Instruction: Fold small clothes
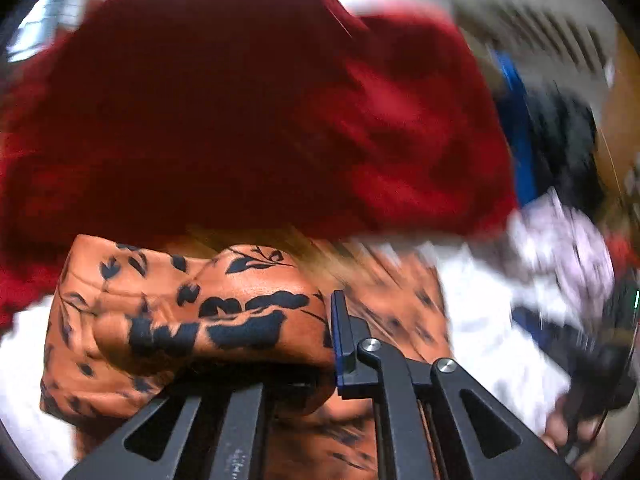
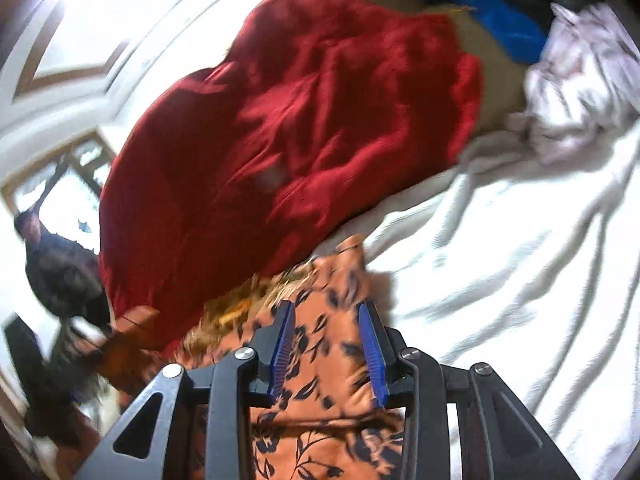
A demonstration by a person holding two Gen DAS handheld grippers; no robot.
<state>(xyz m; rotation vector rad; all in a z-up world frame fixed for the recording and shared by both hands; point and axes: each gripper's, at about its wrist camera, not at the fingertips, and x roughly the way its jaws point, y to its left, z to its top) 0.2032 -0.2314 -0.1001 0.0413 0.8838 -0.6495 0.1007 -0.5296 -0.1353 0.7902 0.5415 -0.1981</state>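
Note:
An orange garment with a dark floral print (image 1: 192,320) is bunched over my left gripper (image 1: 334,336). That gripper is shut on it; one blue pad (image 1: 340,332) shows and the other finger is hidden under the cloth. In the right wrist view the same orange garment (image 2: 328,392) runs between the blue pads (image 2: 284,344) of my right gripper (image 2: 328,344). Its print stays sharp while the bed blurs, so the cloth is pinched there as a thick fold. The garment hangs stretched between the two grippers, lifted off the bed.
A large red knit garment (image 2: 288,128) lies on the white bed sheet (image 2: 500,280) just beyond the orange one. A crumpled pale lilac garment (image 2: 580,80), a blue cloth (image 2: 492,8) and dark clothes are piled at the far side. A hand (image 1: 564,428) shows at lower right.

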